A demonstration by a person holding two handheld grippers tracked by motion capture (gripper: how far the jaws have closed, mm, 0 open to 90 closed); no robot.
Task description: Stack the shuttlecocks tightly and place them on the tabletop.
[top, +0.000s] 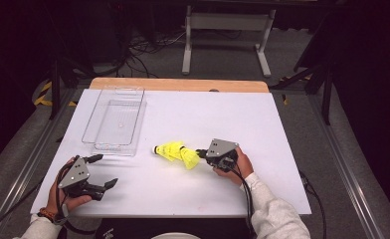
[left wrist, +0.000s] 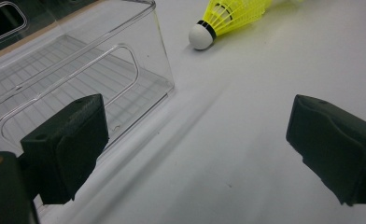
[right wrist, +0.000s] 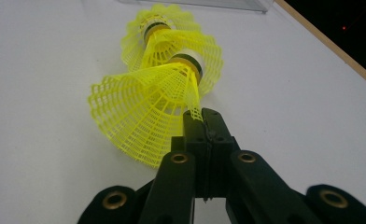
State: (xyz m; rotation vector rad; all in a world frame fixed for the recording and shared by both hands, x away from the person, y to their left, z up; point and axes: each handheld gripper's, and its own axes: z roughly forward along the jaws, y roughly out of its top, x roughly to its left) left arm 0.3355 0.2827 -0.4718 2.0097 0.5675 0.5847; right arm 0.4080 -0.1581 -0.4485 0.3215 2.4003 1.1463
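A short chain of nested yellow plastic shuttlecocks [top: 175,151] lies on the white table top, its white cork tip [left wrist: 201,36] pointing left. My right gripper [top: 201,153] reaches in from the right. Its jaws are shut on the mesh rim of the nearest shuttlecock's skirt [right wrist: 144,121], with the right gripper's tips [right wrist: 203,116] pinching the yellow mesh. My left gripper [top: 106,170] rests at the near left of the table. In its own view the left gripper [left wrist: 197,144] stands wide open with nothing between the fingers.
A clear plastic box [top: 133,112] stands at the left, just beyond the left gripper, its near corner [left wrist: 165,70] close to the left finger. The table's wooden back edge [top: 183,84] shows behind the white sheet. Dark floor and cables surround the table.
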